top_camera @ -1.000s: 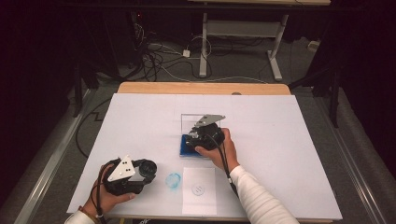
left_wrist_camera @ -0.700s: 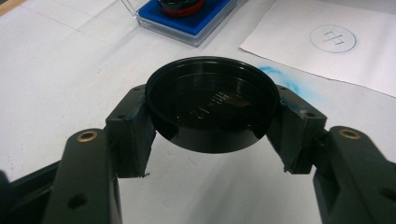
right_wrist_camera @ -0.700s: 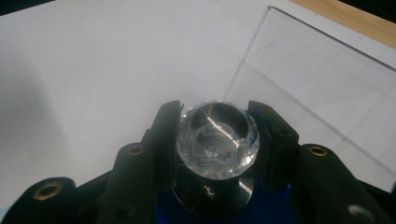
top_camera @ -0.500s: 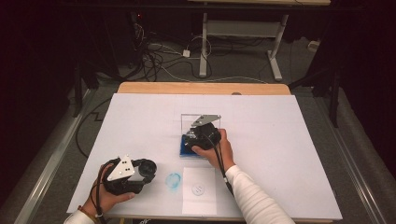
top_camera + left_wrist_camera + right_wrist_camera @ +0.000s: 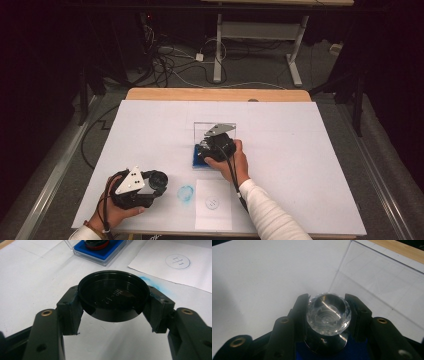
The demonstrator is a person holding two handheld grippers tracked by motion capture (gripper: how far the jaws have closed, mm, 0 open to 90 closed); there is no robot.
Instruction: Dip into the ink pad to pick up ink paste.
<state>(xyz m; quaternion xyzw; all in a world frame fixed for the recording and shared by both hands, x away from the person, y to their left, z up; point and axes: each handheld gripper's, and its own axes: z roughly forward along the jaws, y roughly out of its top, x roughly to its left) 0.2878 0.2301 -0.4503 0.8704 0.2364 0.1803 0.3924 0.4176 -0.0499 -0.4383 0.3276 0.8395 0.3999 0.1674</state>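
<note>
- High view: we see the left gripper (image 5: 134,188) at the lower left of the frame, resting low on the white table (image 5: 300,150) and holding a round black cap (image 5: 158,180). The right gripper (image 5: 216,146) sits at the centre, over a clear box (image 5: 214,131) with a blue foam base (image 5: 196,159). At the lower centre lie a sheet of paper (image 5: 213,216) with a small printed circle and, just left of it, a blue smudge (image 5: 185,193). From here we cannot read what the right fingers hold.
- Left gripper view: the fingers (image 5: 71,312) pinch the black cap (image 5: 113,295) by its rim from both sides, its hollow face turned to the camera. In the upper part of the frame we see the blue foam base (image 5: 110,252) with a dark, red-ringed thing seated in it, and the paper (image 5: 175,262) at the upper right.
- Right gripper view: this one gives the detail that the high view lacks. The fingers (image 5: 300,312) are closed on a faceted crystal ball (image 5: 328,314), which sits on a dark round mount above the blue foam (image 5: 352,350); the clear box wall (image 5: 382,282) rises at the upper right.
- We judge the step in hand to be taking the ball out of its box, with the cap kept aside. The next move calls for a straight, steady lift clear of the mount and the wall, since smooth glass can slip.
</note>
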